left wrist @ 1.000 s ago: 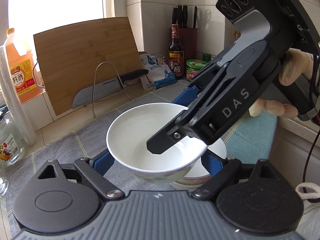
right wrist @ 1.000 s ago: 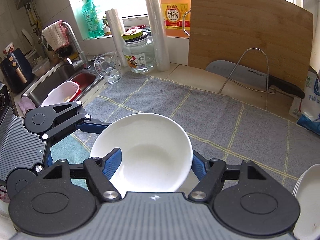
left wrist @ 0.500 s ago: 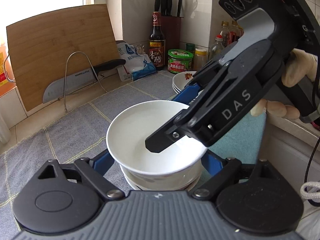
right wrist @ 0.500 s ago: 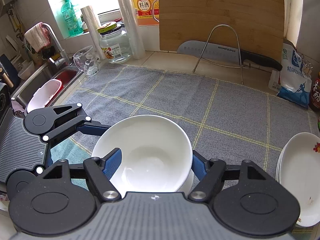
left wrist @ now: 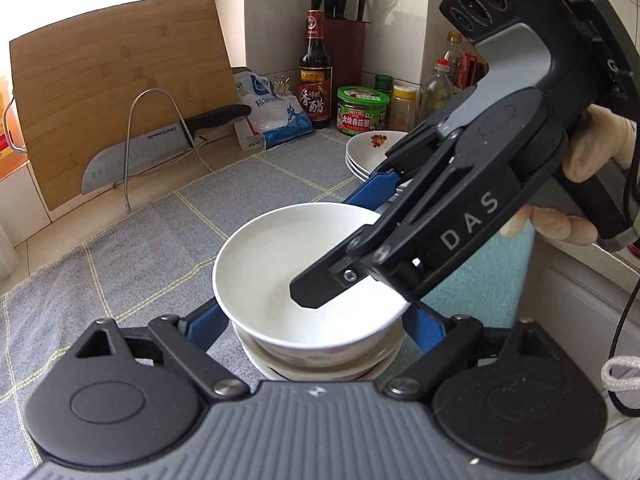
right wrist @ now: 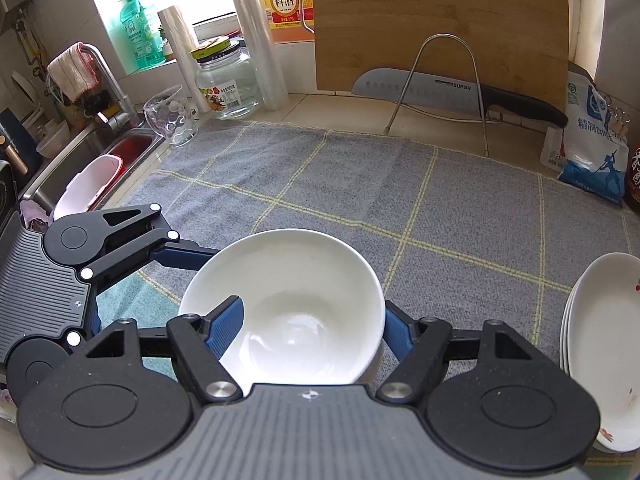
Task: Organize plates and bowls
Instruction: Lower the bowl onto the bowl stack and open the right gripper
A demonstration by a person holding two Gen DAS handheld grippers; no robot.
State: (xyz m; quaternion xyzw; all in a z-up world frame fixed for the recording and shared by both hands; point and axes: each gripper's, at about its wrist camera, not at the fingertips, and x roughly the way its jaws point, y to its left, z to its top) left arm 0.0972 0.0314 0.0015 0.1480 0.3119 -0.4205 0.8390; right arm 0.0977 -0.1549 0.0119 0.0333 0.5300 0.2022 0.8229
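I am at a kitchen counter with a big grey cloth with yellow lines (right wrist: 440,200) spread over it. At the back a wide wooden cutting board (right wrist: 440,20) leans up against the wall. A long grey knife with a black handle (right wrist: 420,88) rests on a wire stand just in front of the board.

Off to my right on the cloth is a stack of flat white plates (right wrist: 600,320). It is well apart from what I hold.

Near me is the round white bowl (right wrist: 288,280). It is right on top of a small stack of other white bowls (left wrist: 320,364), close to the near edge of the cloth.

My right gripper (right wrist: 312,308) is closed on this top bowl. One finger reaches down inside it.

My left gripper (left wrist: 310,316) has its blue fingers far apart, one on each side of the bowl, low by the stack. I cannot tell if they press on it.

My right hand (left wrist: 592,152) wears a pale glove.
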